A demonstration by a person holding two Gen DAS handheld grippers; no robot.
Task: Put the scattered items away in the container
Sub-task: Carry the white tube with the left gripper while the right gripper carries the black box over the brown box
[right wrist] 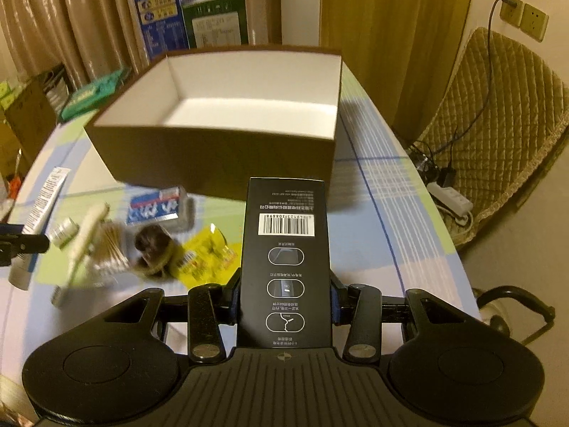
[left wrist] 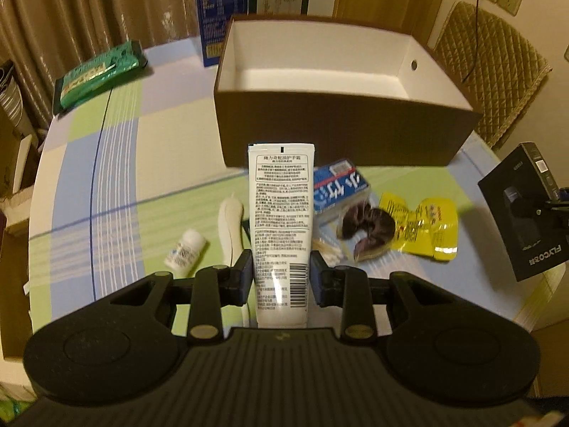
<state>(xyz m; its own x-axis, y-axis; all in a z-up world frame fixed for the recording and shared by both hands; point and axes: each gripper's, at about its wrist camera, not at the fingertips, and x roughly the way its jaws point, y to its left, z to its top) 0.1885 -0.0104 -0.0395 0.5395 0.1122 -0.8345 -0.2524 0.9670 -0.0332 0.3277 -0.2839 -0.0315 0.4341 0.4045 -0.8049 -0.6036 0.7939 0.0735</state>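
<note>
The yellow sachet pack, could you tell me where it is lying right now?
In the left wrist view the yellow sachet pack lies on the tablecloth, right of the dark hair scrunchie and in front of the brown box.

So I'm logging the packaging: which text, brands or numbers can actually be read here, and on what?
"FLYCO": black box, seen from the left wrist.
Barcode on the same box: digits too blurred.
White tube: dense Chinese print, too small.
Blue-and-white small box, yellow sachets, blue carton: illegible.
</note>
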